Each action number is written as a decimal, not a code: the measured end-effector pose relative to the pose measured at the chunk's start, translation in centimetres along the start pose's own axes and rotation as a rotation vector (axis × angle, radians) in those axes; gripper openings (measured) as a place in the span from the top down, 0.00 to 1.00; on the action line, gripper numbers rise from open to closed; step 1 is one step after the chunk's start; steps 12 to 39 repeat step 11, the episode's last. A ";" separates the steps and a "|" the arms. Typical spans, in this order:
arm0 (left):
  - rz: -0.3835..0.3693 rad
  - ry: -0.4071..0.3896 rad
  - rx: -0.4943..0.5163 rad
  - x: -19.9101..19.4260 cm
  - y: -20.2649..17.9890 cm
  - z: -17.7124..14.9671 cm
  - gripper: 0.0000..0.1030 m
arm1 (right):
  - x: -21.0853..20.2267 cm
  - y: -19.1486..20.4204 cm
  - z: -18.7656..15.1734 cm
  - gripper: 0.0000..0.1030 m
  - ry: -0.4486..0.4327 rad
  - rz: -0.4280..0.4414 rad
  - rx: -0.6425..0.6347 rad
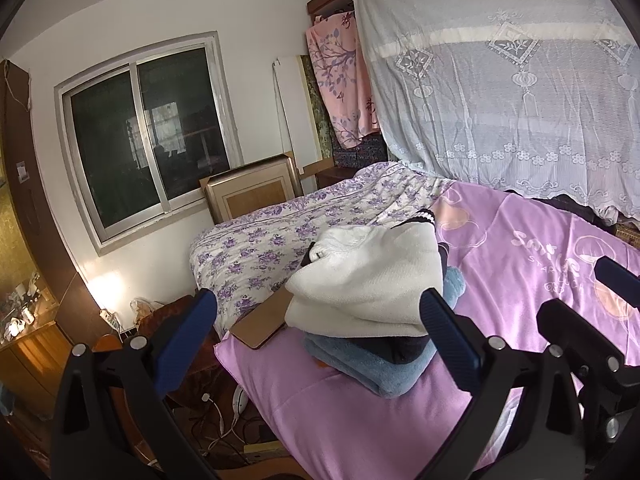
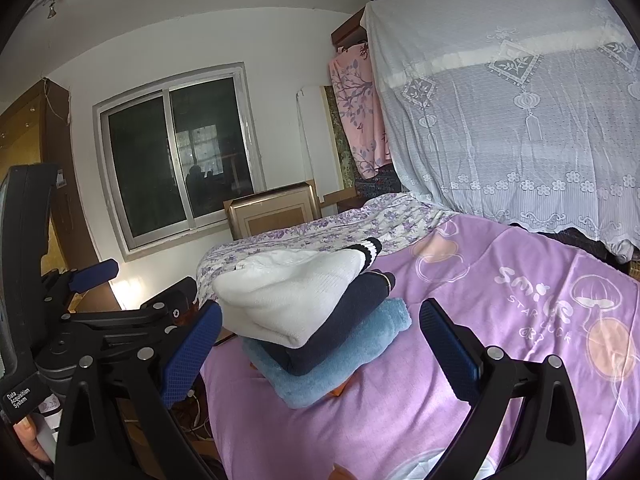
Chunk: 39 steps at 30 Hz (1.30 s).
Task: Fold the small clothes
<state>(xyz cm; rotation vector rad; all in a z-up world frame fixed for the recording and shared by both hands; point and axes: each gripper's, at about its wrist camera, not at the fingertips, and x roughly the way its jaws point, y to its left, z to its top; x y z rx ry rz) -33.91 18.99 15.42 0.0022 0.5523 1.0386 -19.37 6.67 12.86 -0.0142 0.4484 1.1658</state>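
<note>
On the near corner of the bed's lilac blanket sits a stack of folded clothes: a white knit garment on top, a dark navy piece under it, and a light blue fleece item at the bottom. Something orange peeks out from under the blue layer, too little of it showing to tell what it is.

Both tools hang in front of the stack, touching nothing. The left tool has its blue-padded fingers spread wide, one off the bed's edge and the other just beside the stack's right side. The right tool is likewise spread apart, its fingers flanking the pile with air between.

The left wrist view alone shows a flat brown board lying against the stack's left side at the bed edge, and a tangle of cables on the floor below. It also catches the right tool's fingers at its right margin. The right wrist view shows the navy layer far more plainly, along with the black-and-white striped cuff at the back of the stack, and the left tool's body at its left, with part of a hand beneath it.

Behind the stack a floral sheet covers the far bed, with a window beyond and a white lace cloth draped on the right.
</note>
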 end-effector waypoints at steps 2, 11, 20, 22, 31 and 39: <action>0.001 0.001 0.002 0.0 -0.1 0.0 0.04 | 0.0 0.0 0.0 0.03 0.000 0.001 0.000; -0.006 0.004 -0.001 0.1 -0.1 0.1 0.04 | -0.1 -0.1 0.0 0.03 0.000 0.001 0.000; -0.006 0.004 -0.001 0.1 -0.1 0.1 0.04 | -0.1 -0.1 0.0 0.03 0.000 0.001 0.000; -0.006 0.004 -0.001 0.1 -0.1 0.1 0.04 | -0.1 -0.1 0.0 0.03 0.000 0.001 0.000; -0.006 0.004 -0.001 0.1 -0.1 0.1 0.04 | -0.1 -0.1 0.0 0.03 0.000 0.001 0.000; -0.006 0.004 -0.001 0.1 -0.1 0.1 0.04 | -0.1 -0.1 0.0 0.03 0.000 0.001 0.000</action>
